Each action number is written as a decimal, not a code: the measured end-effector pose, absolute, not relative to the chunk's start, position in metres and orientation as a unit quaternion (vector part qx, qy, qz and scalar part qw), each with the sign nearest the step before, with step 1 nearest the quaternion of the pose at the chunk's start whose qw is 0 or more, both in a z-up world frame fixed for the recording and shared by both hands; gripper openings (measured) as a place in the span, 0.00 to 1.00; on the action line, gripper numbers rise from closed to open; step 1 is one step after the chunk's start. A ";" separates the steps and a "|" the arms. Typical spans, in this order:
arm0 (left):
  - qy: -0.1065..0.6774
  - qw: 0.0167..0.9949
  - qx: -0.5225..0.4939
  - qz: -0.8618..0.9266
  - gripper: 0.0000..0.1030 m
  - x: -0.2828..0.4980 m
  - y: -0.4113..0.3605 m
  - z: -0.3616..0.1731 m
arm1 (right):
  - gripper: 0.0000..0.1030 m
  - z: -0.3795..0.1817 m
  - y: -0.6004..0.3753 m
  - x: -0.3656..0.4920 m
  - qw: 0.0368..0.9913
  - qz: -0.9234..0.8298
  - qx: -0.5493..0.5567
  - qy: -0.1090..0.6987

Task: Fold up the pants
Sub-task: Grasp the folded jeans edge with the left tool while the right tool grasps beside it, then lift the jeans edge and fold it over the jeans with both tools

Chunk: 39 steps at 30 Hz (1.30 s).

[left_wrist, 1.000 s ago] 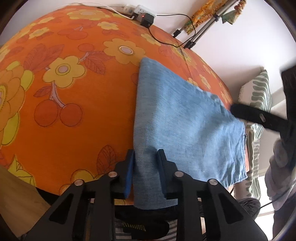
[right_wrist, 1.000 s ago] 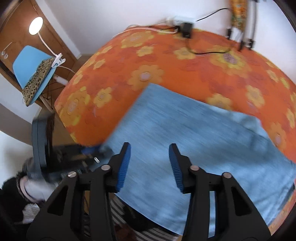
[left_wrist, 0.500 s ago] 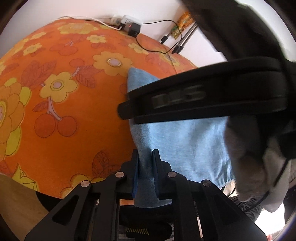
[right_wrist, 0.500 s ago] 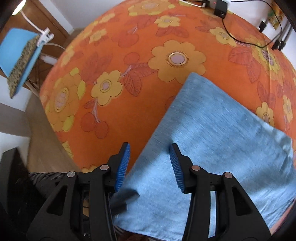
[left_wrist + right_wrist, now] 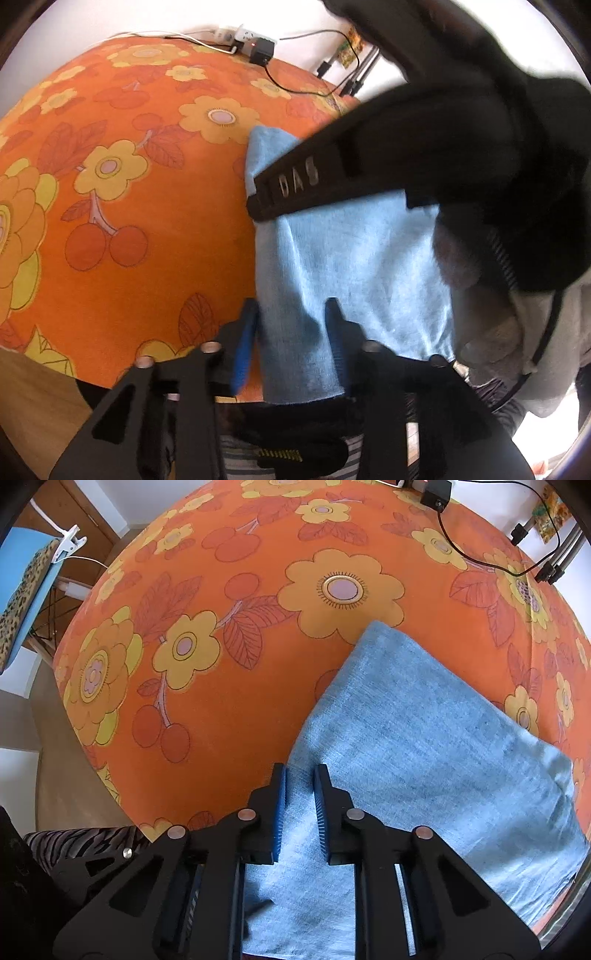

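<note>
The folded light blue pants point(image 5: 351, 266) lie on the orange flowered tabletop, their near end hanging over the front edge. My left gripper point(image 5: 291, 317) is open, its fingers straddling the pants' left fold at the near edge. The right gripper's black body crosses above the pants in the left wrist view. In the right wrist view the pants point(image 5: 436, 746) spread to the right. My right gripper point(image 5: 299, 775) has its blue pads closed to a narrow gap on the pants' left fold near the table's front edge.
The orange cloth with yellow flowers and cherries point(image 5: 221, 635) covers the round table. A power strip, black adapter point(image 5: 262, 55) and cables lie at the far edge. A blue chair with a leopard cushion point(image 5: 22, 590) stands on the left. The person's grey sleeve point(image 5: 517, 332) is at right.
My left gripper, pinched on the fold half a second ago, has opened. My right gripper has moved onto the pants' left fold and closed its pads on it.
</note>
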State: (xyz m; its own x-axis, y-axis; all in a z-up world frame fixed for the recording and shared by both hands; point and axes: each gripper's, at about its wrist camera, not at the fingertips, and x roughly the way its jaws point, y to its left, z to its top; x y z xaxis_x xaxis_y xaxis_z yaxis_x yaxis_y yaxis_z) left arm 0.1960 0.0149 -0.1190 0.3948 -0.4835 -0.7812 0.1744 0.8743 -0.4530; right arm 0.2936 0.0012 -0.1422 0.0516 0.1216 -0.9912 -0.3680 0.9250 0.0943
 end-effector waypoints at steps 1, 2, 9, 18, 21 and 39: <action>0.516 0.819 -0.147 -0.202 0.37 0.195 0.013 -0.120 | 0.13 -0.141 0.000 0.293 0.721 0.170 -0.090 0.666; 0.516 0.819 -0.147 -0.205 0.37 0.195 0.011 -0.121 | 0.11 -0.139 -0.001 0.292 0.723 0.171 -0.088 0.664; 0.487 0.836 -0.136 -0.214 0.17 0.185 0.008 -0.111 | 0.09 -0.127 -0.013 0.289 0.731 0.176 -0.069 0.656; 0.455 0.850 -0.133 -0.227 0.16 0.177 0.001 -0.094 | 0.40 -0.120 0.001 0.291 0.712 0.191 -0.100 0.668; 0.453 0.851 -0.136 -0.229 0.16 0.175 0.000 -0.091 | 0.40 -0.124 0.008 0.293 0.708 0.183 -0.118 0.672; 0.433 0.863 -0.086 -0.245 0.15 0.162 -0.031 -0.051 | 0.08 -0.086 -0.045 0.283 0.749 0.191 -0.051 0.632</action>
State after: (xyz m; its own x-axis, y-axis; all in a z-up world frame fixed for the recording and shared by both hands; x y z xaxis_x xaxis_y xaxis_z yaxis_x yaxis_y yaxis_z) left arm 0.1616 -0.0305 -0.0514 0.5046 -0.4985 -0.7049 0.3488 0.8646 -0.3617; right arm 0.2831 -0.0449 -0.0860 0.1285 0.2229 -0.9663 -0.3505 0.9217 0.1660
